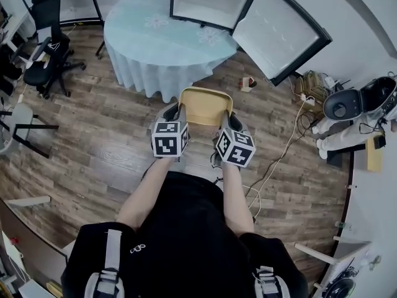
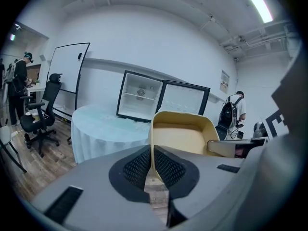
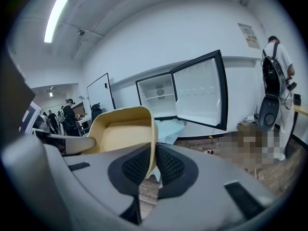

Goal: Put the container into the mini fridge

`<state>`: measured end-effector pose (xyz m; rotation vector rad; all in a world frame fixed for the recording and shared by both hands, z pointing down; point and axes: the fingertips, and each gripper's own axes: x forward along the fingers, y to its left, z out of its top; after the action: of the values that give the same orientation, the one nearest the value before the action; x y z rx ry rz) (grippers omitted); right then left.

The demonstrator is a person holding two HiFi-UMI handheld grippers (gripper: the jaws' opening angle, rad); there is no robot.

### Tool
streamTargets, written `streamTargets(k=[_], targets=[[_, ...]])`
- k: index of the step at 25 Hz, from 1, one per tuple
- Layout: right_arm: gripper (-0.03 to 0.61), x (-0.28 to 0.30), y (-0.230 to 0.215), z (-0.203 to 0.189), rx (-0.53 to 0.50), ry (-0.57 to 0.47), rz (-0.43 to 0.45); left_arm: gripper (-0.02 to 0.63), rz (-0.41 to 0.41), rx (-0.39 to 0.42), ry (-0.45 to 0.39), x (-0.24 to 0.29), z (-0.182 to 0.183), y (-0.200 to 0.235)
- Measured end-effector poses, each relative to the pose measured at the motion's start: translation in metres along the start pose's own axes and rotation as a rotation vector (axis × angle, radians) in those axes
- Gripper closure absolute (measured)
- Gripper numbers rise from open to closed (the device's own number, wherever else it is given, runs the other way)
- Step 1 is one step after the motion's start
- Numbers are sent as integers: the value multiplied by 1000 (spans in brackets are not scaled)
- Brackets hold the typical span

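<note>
A pale yellow open container (image 1: pixel 205 105) hangs in the air between both grippers, above the wood floor. My left gripper (image 1: pixel 178 113) is shut on its left wall (image 2: pixel 152 148), and my right gripper (image 1: pixel 225 117) is shut on its right wall (image 3: pixel 153 150). The container looks empty in both gripper views. Ahead, the mini fridge (image 1: pixel 209 2) stands on a round table (image 1: pixel 149 39) with its door (image 1: pixel 280 31) swung wide open to the right, white shelves showing inside (image 2: pixel 139 96).
A black office chair (image 1: pixel 48 39) stands left of the table, and a second chair (image 1: pixel 18 124) sits nearer left. Cables and a power strip (image 1: pixel 304 98) lie on the floor at right, beside a white machine (image 1: pixel 353 104). A person with a backpack (image 3: pixel 276 76) stands at right.
</note>
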<state>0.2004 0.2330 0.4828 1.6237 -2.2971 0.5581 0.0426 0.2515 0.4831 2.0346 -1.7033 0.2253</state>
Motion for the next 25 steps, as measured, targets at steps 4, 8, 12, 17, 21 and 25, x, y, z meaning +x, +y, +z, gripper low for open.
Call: streamTargets(k=[4, 8, 12, 17, 21, 25], targets=[[552, 29, -4, 21, 6, -23, 8, 594, 2, 15, -20, 26, 25, 7], [552, 63, -5, 35, 16, -30, 14, 594, 7, 24, -23, 55, 44, 21], [552, 96, -18, 38, 39, -16, -6, 594, -11, 32, 5, 92, 48, 28], [552, 153, -40, 46, 54, -11, -37, 594, -40, 46, 23, 159, 59, 39], [553, 209, -47, 76, 79, -25, -40, 594, -50, 86, 27, 209, 93, 56], [554, 266, -21, 107, 85, -25, 7, 594, 7, 102, 24, 240, 136, 99]])
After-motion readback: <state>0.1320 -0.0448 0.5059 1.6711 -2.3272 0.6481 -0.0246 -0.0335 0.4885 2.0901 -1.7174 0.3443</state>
